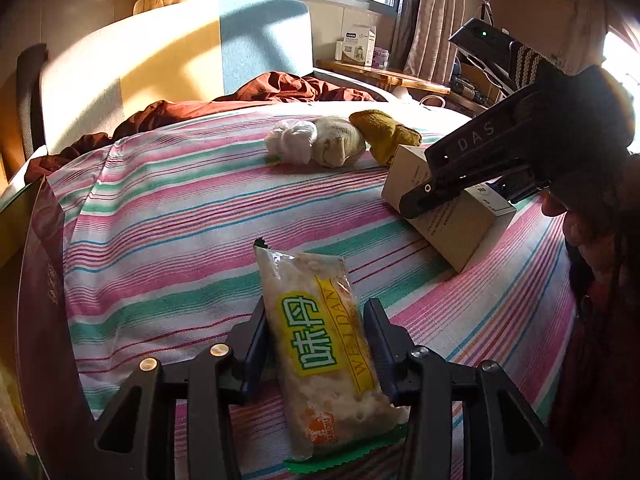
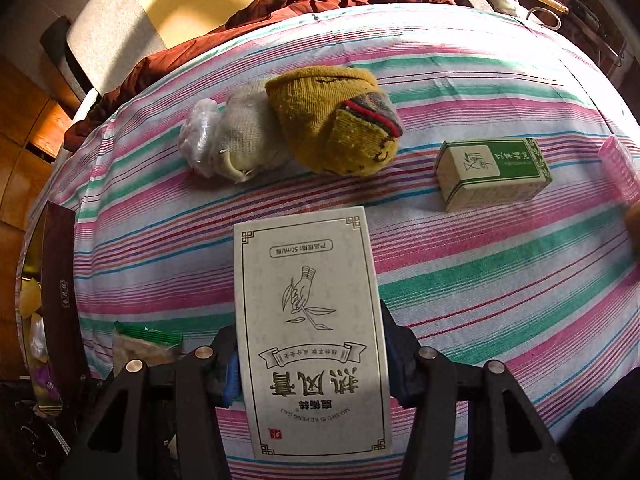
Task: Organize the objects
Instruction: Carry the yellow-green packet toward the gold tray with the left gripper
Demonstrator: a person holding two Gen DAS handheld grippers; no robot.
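Snack packet (image 1: 326, 354), clear wrapper with yellow label, sits between left gripper (image 1: 316, 344) fingers, both pads touching its sides, pinched just above striped bedsheet (image 1: 168, 216). Right gripper (image 2: 310, 356) clamps white carton (image 2: 310, 328) by its long edges, printed face up; in the left view the carton is tilted over the sheet. Farther back: yellow sock ball (image 2: 332, 120), beige sock ball (image 2: 244, 136), white bundle (image 2: 198, 132), touching in a row. Green box (image 2: 494, 174) lies to the right, apart. Pink item at right edge, unclear. Dark box (image 2: 60, 280) at left bed edge.
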